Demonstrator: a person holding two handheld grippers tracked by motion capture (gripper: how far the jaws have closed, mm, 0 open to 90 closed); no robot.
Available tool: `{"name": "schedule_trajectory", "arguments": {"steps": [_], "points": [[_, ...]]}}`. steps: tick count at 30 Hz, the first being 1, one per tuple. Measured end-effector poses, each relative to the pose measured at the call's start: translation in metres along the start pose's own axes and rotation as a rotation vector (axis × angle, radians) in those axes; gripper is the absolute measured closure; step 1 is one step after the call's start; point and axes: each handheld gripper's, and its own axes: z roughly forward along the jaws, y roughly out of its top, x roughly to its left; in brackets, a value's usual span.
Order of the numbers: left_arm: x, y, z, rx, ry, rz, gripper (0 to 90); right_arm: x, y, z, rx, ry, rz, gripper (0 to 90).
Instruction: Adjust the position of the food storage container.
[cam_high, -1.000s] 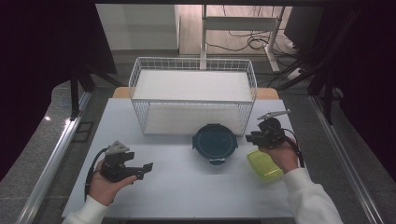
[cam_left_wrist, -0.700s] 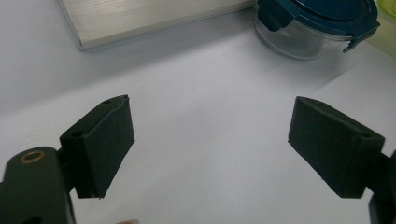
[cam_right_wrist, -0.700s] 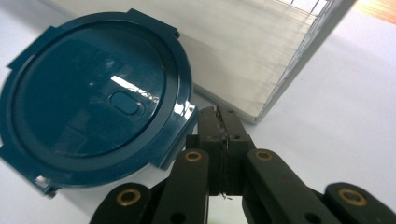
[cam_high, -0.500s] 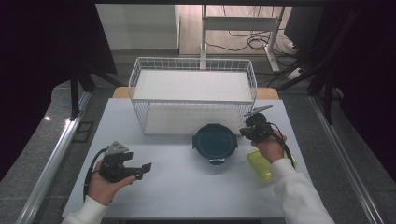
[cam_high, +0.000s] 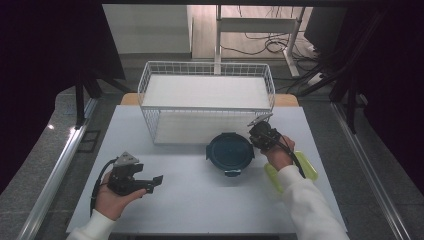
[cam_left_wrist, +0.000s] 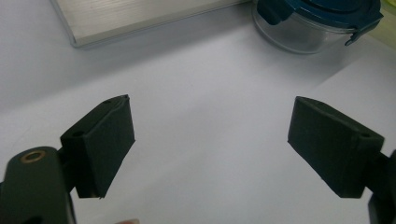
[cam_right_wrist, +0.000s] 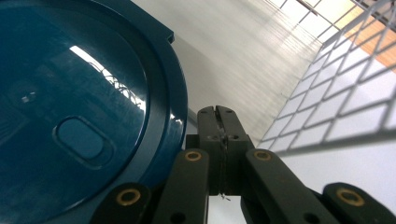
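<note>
A round clear container with a dark teal lid (cam_high: 229, 152) stands on the white table, just in front of the wire basket (cam_high: 207, 95). My right gripper (cam_high: 252, 135) hovers at the lid's right rim. In the right gripper view its jaws (cam_right_wrist: 219, 113) are pressed together with nothing between them, beside the teal lid (cam_right_wrist: 79, 116). My left gripper (cam_high: 154, 183) rests in the hand at the front left, pointing right. Its jaws (cam_left_wrist: 210, 144) stand wide open over bare table, with the container (cam_left_wrist: 317, 21) farther off.
A yellow-green object (cam_high: 306, 167) lies on the table, partly under the right forearm. The wire basket's mesh wall (cam_right_wrist: 345, 70) rises close to the right gripper. Bare white tabletop (cam_high: 200, 200) stretches between the two hands.
The right hand has moved left and slightly down, from above the yellow-green object to the container's right rim. The left hand has kept still.
</note>
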Motion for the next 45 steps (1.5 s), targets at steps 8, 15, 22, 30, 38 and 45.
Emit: {"name": "schedule_trajectory", "arguments": {"steps": [8,15,22,30,38,45], "points": [[0.001,-0.001,0.000,0.002,0.004,-0.001,14.7,0.004,0.003,0.015,0.044,-0.023,-0.049,88.8],[0.001,-0.003,0.000,0.008,0.011,0.002,14.7,0.004,0.004,0.023,0.051,-0.019,-0.093,89.0],[0.002,-0.003,0.001,0.010,0.013,0.002,14.9,0.009,0.007,0.023,0.057,-0.006,-0.159,89.1],[0.003,-0.001,0.003,0.010,0.008,0.004,15.0,0.021,0.010,0.022,0.053,0.022,-0.178,89.0],[0.005,-0.001,0.005,0.014,0.006,0.000,15.1,0.036,0.012,0.021,0.044,0.039,-0.199,89.0],[0.005,0.000,0.006,0.014,0.004,0.002,15.1,0.051,0.015,0.019,0.028,0.063,-0.221,89.1]]}}
